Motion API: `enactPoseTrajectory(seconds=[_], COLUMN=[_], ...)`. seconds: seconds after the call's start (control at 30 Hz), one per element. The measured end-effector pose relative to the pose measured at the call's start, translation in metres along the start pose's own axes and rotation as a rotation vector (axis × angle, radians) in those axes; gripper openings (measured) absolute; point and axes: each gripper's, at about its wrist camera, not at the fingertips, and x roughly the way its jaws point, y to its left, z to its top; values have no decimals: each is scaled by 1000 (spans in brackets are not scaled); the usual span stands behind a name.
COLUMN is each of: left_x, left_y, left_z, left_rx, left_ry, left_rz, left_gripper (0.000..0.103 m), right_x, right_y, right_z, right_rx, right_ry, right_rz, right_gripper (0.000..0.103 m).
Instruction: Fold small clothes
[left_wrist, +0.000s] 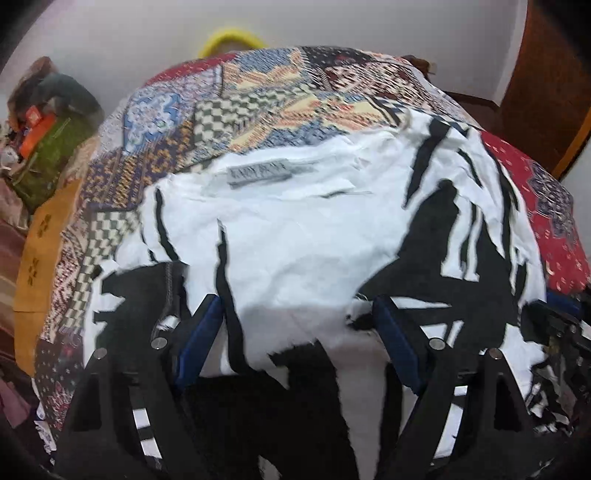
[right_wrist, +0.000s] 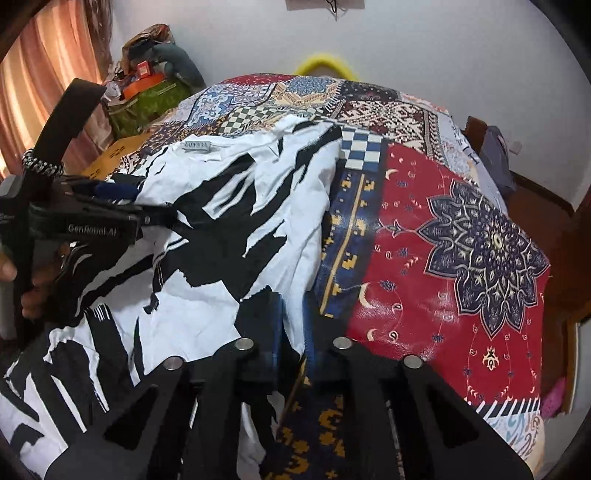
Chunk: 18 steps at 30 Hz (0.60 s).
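Note:
A white garment with black torn-stripe print (left_wrist: 295, 236) (right_wrist: 221, 206) lies crumpled on a patchwork bedspread (left_wrist: 258, 103) (right_wrist: 443, 240). Its grey neck label (left_wrist: 266, 173) (right_wrist: 197, 146) faces up at the far side. My left gripper (left_wrist: 297, 301) stands open just above the garment's near middle, its blue pads wide apart with cloth below them. In the right wrist view the left gripper (right_wrist: 147, 206) shows from the side, held by a hand. My right gripper (right_wrist: 293, 306) is shut at the garment's right edge, with white cloth pinched between its pads.
A yellow ring (left_wrist: 231, 37) (right_wrist: 325, 62) peeks over the bed's far edge. Bags and boxes (left_wrist: 48, 140) (right_wrist: 147, 92) are piled at the far left, beside a brown carton (left_wrist: 40, 240). Wooden furniture (left_wrist: 546, 92) stands at the right, a curtain (right_wrist: 37, 74) at the left.

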Motion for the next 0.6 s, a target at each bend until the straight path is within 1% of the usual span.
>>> enactPoseTrajectory(seconds=[0.13, 0.23, 0.33, 0.37, 0.53, 0.6], left_x=[4, 1, -9, -16, -69, -89], left_y=[-1, -3, 0, 3, 24, 35], left_z=[2, 4, 4, 3, -14, -24], left_rx=[5, 17, 8, 11, 20, 11], left_ry=[-8, -7, 1, -10, -67, -88], left_rz=[33, 57, 52, 58, 19, 19], left_gripper=[85, 85, 83, 83, 83, 83], right_x=[2, 2, -4, -10, -44, -64], right_y=[-3, -4, -4, -2, 6, 9], right_z=[-3, -2, 0, 0, -5, -6], right_rx=[0, 20, 39, 38, 22, 32], right_ry=[3, 11, 20, 24, -10, -36], right_rz=[-17, -19, -26, -32, -46, -44], right_gripper=[1, 0, 3, 6, 7, 12])
